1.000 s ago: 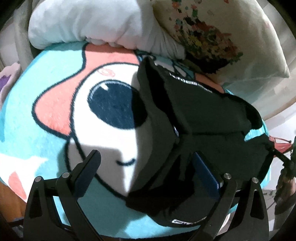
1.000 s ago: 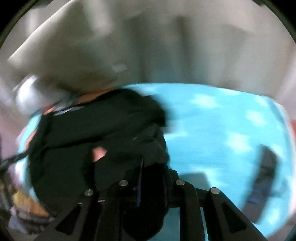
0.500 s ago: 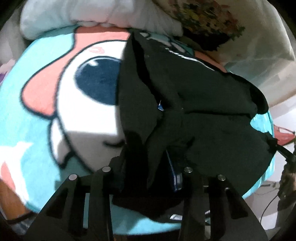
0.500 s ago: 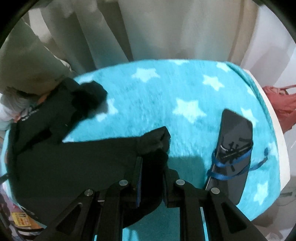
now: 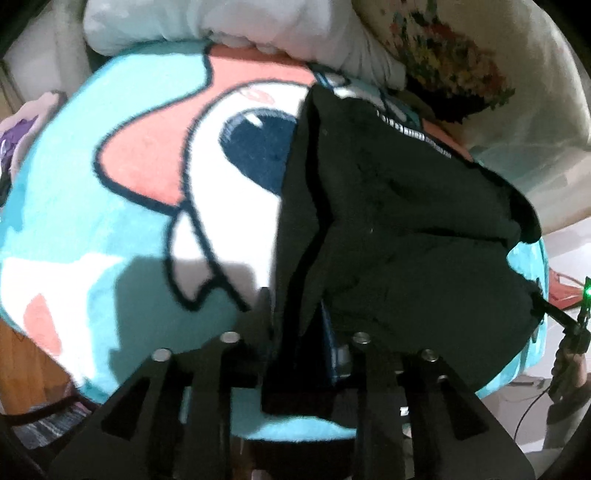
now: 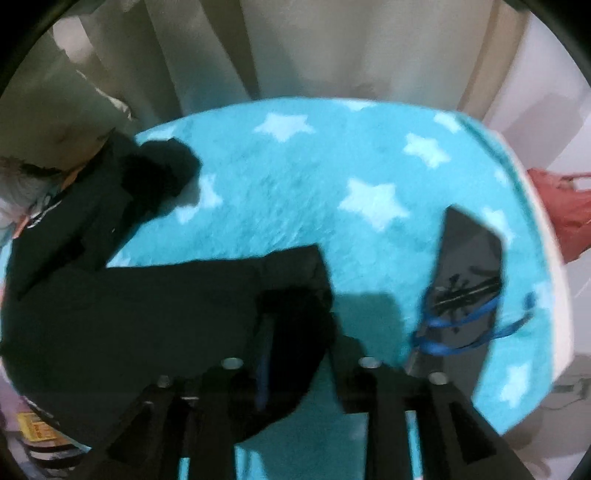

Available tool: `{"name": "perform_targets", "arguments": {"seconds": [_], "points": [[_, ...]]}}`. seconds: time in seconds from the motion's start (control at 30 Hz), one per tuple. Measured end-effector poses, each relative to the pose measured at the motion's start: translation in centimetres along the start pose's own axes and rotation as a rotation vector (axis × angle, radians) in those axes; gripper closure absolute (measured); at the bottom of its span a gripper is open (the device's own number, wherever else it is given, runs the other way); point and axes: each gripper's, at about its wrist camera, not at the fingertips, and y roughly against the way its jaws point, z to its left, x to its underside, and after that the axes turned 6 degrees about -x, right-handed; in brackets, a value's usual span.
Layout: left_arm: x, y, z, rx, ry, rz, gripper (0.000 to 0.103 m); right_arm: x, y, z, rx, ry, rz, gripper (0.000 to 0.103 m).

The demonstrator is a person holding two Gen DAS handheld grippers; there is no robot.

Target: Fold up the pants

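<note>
The black pants (image 5: 399, 229) lie crumpled on a turquoise cartoon blanket (image 5: 92, 229) on the bed. In the left wrist view my left gripper (image 5: 295, 332) is shut on a fold of the pants at their near edge, and cloth hides the fingertips. In the right wrist view the pants (image 6: 129, 314) spread to the left over the star-patterned part of the blanket (image 6: 295, 192). My right gripper (image 6: 299, 332) is shut on a bunched corner of the pants. The cloth drapes over its left finger.
White pillows (image 5: 229, 22) and a floral cushion (image 5: 454, 62) lie beyond the blanket. A black phone (image 6: 469, 266) with a blue strap lies on the blanket to the right of my right gripper. Pale curtains (image 6: 314, 48) hang behind the bed. A red item (image 6: 561, 206) lies past the bed's right edge.
My left gripper went from open to shut on the pants' near fold. My right gripper, still holding its corner, swung right and pulled the pants out across the starred blanket.
</note>
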Motion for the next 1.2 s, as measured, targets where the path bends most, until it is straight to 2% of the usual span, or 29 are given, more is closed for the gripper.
{"name": "perform_targets", "arguments": {"seconds": [0.03,0.13,0.2,0.23,0.27,0.3,0.37,0.47,0.6,0.77,0.9,1.0,1.03,1.07,1.1,1.2], "points": [[-0.1,0.7,0.1,-0.004,0.003,-0.011,0.066,-0.2,0.9,0.0,-0.003,0.004,-0.02,0.069],[-0.5,3.8,0.0,-0.062,-0.013,-0.097,0.066,-0.5,2.5,0.3,0.022,0.016,-0.063,0.069],[-0.7,5.9,-0.4,-0.051,-0.034,-0.141,0.066,-0.5,3.5,0.5,0.051,0.027,-0.085,0.069],[-0.7,6.5,-0.8,-0.044,-0.048,-0.162,0.062,-0.5,3.9,0.7,0.052,0.024,-0.097,0.069],[-0.7,6.9,-1.3,-0.036,-0.06,-0.176,0.054,-0.6,4.1,0.7,0.022,0.026,-0.107,0.069],[-0.6,7.3,-2.0,-0.019,-0.073,-0.191,0.05,-0.5,4.2,0.9,-0.022,0.033,-0.106,0.069],[-0.1,7.2,-3.2,0.021,-0.094,-0.209,0.047,-0.2,3.4,2.0,-0.098,0.064,-0.073,0.069],[0.1,5.4,-5.2,0.045,-0.115,-0.179,0.047,0.6,1.5,3.5,-0.113,0.11,-0.018,0.069],[1.1,1.7,-6.7,0.049,-0.118,-0.11,0.047,2.0,-2.2,3.6,-0.142,0.08,0.065,0.069],[1.4,-2.5,-6.7,0.005,-0.102,-0.034,0.047,1.3,-2.4,4.3,-0.157,0.087,0.07,0.067],[-0.1,-1.8,-6.7,0.006,-0.112,-0.034,0.047,-0.9,-0.9,5.5,-0.177,0.112,0.013,0.065],[-2.0,-0.2,-7.0,-0.024,-0.134,-0.086,0.046,-2.7,-0.2,6.4,-0.207,0.118,-0.039,0.056],[-2.5,0.1,-7.1,-0.024,-0.138,-0.096,0.043,-3.2,-0.3,6.7,-0.211,0.119,-0.044,0.056],[-3.1,0.4,-7.1,-0.025,-0.141,-0.108,0.033,-3.9,-0.4,7.2,-0.213,0.124,-0.048,0.056],[-3.8,0.7,-7.1,-0.03,-0.141,-0.125,0.028,-4.5,-0.4,7.6,-0.213,0.132,-0.053,0.056],[-5.7,1.1,-7.0,-0.037,-0.139,-0.165,0.026,-6.4,-0.7,8.5,-0.218,0.164,-0.086,0.056]]}}
